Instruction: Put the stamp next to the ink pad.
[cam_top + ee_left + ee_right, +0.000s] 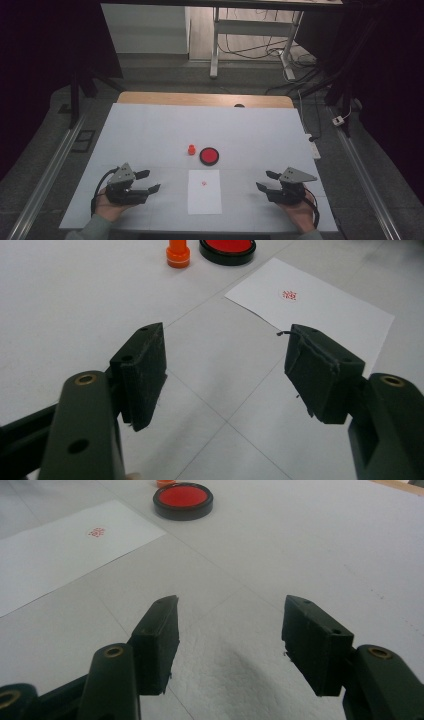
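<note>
Since both the left gripper [148, 181] and right gripper [267, 181] rest wide open and empty, a careless reach could topple the small orange stamp [191, 149] standing just beside the red ink pad [209, 156], or smudge the stamped paper [204, 191].

Desk [150, 130] evenly lit from overhead; surroundings dark, heavy vignetting. Gripper views soft, near tongs blurred. Faint shadows, no glare.

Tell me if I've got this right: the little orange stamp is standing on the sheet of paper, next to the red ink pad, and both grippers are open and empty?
Not quite. The orange stamp stands on the bare table, not on the sheet of paper; the high view shows it beyond the paper's far edge. The rest holds: it is next to the red ink pad, and the left gripper and right gripper are open and empty.
</note>
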